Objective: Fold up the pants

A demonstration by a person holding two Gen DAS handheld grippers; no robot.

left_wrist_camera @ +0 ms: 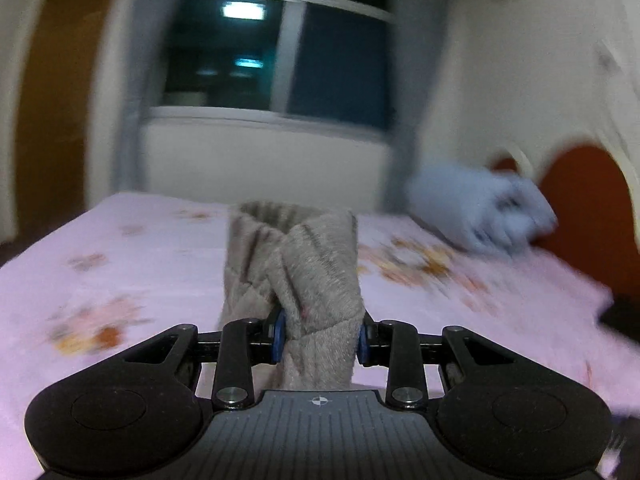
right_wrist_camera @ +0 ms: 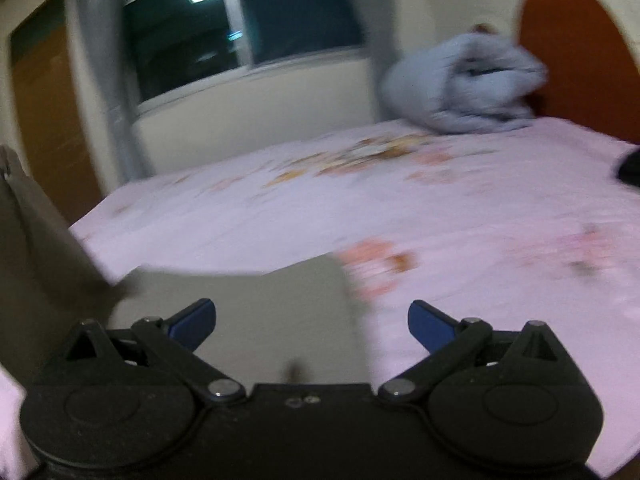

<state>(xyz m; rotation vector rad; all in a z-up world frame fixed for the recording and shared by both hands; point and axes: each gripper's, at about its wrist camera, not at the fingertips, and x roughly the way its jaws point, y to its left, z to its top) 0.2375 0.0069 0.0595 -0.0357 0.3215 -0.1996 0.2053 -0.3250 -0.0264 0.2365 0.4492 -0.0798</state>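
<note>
The pants are grey-brown fleece. In the left wrist view my left gripper (left_wrist_camera: pixel 320 336) is shut on a bunched fold of the pants (left_wrist_camera: pixel 304 264), which stands up above the blue pads over the pink bed. In the right wrist view my right gripper (right_wrist_camera: pixel 312 320) is open and empty, its blue fingertips (right_wrist_camera: pixel 430 326) wide apart just above a flat part of the pants (right_wrist_camera: pixel 248 312) lying on the bed. A strip of the pants (right_wrist_camera: pixel 36 240) rises at the left edge. Both views are motion-blurred.
The pink floral bedsheet (right_wrist_camera: pixel 440 208) covers the bed. A rolled light-blue quilt (right_wrist_camera: pixel 464 88) lies at the far corner by an orange headboard (right_wrist_camera: pixel 576 52). A dark object (right_wrist_camera: pixel 630 168) sits at the right edge. A window (left_wrist_camera: pixel 276 48) and grey curtain are behind.
</note>
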